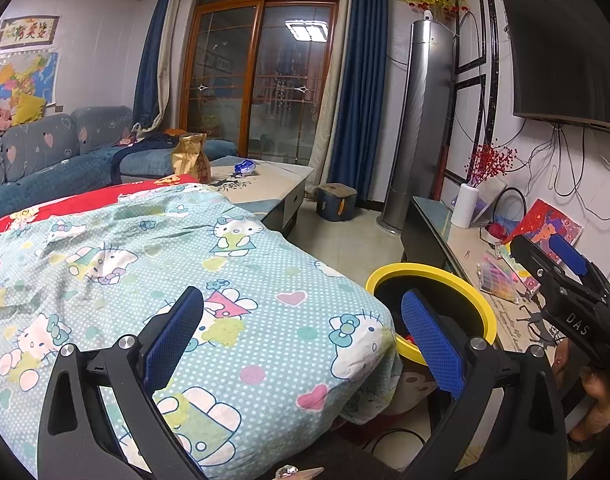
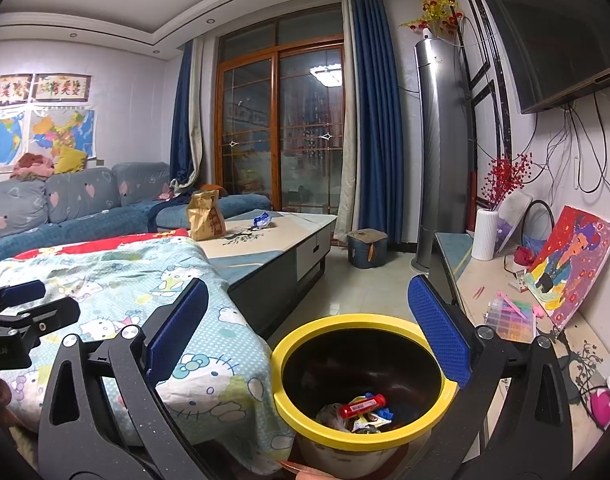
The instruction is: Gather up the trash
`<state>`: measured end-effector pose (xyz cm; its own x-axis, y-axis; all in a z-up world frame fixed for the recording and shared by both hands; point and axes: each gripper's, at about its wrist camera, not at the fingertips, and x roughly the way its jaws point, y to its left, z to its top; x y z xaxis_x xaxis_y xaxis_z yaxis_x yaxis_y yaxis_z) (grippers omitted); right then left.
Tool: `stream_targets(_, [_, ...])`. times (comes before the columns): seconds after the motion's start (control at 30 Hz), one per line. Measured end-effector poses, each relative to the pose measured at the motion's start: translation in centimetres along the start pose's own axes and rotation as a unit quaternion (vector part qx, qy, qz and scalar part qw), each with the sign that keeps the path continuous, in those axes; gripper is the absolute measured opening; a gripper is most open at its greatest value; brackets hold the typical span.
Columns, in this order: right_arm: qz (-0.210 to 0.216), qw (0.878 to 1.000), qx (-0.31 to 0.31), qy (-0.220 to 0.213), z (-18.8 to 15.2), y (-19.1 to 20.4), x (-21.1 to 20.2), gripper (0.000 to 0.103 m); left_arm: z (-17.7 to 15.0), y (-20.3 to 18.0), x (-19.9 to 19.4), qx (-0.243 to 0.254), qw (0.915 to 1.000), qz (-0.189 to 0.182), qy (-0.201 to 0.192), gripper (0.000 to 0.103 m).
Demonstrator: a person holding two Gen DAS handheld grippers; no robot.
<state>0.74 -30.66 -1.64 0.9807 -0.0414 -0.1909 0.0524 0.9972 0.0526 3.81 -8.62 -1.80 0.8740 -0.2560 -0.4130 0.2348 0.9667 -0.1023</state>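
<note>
We see the left gripper (image 1: pixel 303 334) with its blue-padded fingers spread wide and holding nothing, poised above the pale green cartoon-cat quilt (image 1: pixel 177 280) near its corner. The right gripper (image 2: pixel 309 328) is likewise spread and empty, held over the yellow-rimmed dark waste bin (image 2: pixel 365 322) that stands just beside the quilt's hanging edge. Only the right wrist view looks down into the bin, where we find a red cylindrical wrapper (image 2: pixel 364 403) lying on top of other crumpled packets at the bottom; in the left wrist view the bin (image 1: pixel 437 270) is partly hidden behind the left gripper's right finger and its contents are barely visible. Both views show the low grey-and-beige coffee table (image 2: pixel 305 228) beyond the quilt, bearing an upright brown paper snack bag (image 2: pixel 205 216) and, well apart from it, a crumpled blue-and-white wrapper (image 2: pixel 263 220). The left wrist view alone shows the right gripper from outside, at its right edge.
</note>
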Motion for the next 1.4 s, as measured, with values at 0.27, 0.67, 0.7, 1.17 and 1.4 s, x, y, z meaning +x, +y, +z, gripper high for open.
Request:
stream_targets(0.27, [-0.002,1.0,0.001,-0.001,0.0,-0.1,0.0,0.092,0.0,0.0,0.0,0.0,1.0,0.0,-0.001,0.097])
stream_targets(0.67, [0.001,1.0,0.003,0.002,0.0,-0.2,0.0,0.092,0.0,0.0,0.1,-0.001,1.0,0.001,0.0,0.097])
stream_targets(0.7, [0.001,1.0,0.003,0.002,0.0,-0.2,0.0,0.092,0.0,0.0,0.1,-0.001,1.0,0.001,0.0,0.097])
stream_targets(1.17, [0.203,0.978,-0.005,0.058,3.8,11.4,5.0,0.092,1.4,15.1,-2.3,-0.112,0.9842,0.127,0.051,0.097])
stream_targets(1.4, [0.366,0.908,-0.054,0.197,2.5,35.6,9.7,0.092,-3.8,37.7,-8.8,-0.245,0.8884,0.368,0.124,0.096])
